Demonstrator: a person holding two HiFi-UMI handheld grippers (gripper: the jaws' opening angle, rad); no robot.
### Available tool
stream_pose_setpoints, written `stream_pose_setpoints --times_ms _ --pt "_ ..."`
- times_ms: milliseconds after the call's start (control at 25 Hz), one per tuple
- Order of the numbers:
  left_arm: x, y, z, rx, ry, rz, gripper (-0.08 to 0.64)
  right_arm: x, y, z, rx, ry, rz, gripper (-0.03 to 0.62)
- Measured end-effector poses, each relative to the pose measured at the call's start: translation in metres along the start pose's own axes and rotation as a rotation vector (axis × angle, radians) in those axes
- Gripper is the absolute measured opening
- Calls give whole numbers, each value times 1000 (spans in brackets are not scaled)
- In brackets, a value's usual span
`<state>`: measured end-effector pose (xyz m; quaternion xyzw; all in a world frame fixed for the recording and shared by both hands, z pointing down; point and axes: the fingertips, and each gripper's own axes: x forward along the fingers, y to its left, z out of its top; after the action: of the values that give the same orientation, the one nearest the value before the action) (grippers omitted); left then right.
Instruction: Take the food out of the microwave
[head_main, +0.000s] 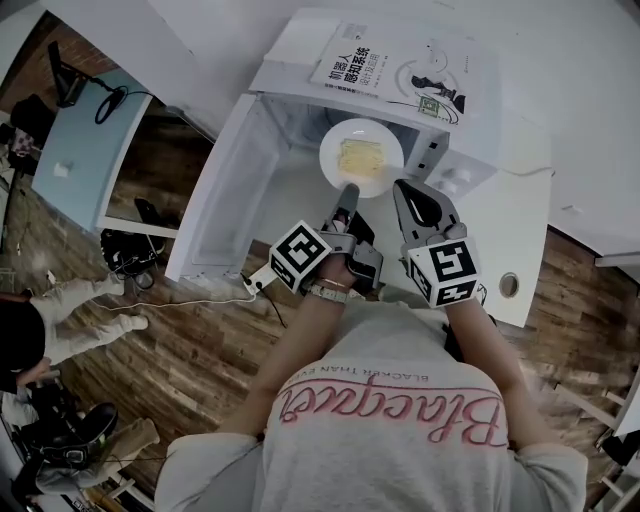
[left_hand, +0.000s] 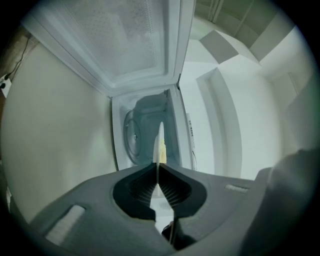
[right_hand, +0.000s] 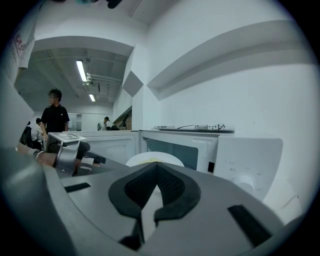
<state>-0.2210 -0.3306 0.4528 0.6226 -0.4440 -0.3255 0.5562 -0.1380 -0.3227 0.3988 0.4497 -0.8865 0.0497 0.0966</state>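
Observation:
A white plate (head_main: 361, 157) with a yellow piece of food (head_main: 360, 155) hangs at the open mouth of the white microwave (head_main: 455, 175). My left gripper (head_main: 348, 188) is shut on the plate's near rim. In the left gripper view the plate (left_hand: 160, 140) shows edge-on between the pads of this gripper (left_hand: 158, 165), with the glass turntable (left_hand: 134, 137) inside the cavity behind it. My right gripper (head_main: 402, 186) is just right of the plate, apart from it. In its own view the right gripper (right_hand: 157, 164) is shut and empty, the plate (right_hand: 145, 158) beyond it.
The microwave door (head_main: 225, 190) stands swung open to the left. A book (head_main: 400, 70) lies on top of the microwave. The control knob (right_hand: 245, 180) is at the right. A cable and power strip (head_main: 250, 285) lie on the wooden floor. People (right_hand: 55, 120) stand in the background.

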Motion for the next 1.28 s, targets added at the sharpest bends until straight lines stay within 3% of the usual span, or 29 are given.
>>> stream_pose_setpoints --times_ms 600,1280 --pt "-36 -20 -12 -50 -28 -15 18 -25 2 5 -5 -25 -50 8" --pt "-52 -35 -19 -48 -38 -36 18 -38 5 6 -24 -25 -66 8"
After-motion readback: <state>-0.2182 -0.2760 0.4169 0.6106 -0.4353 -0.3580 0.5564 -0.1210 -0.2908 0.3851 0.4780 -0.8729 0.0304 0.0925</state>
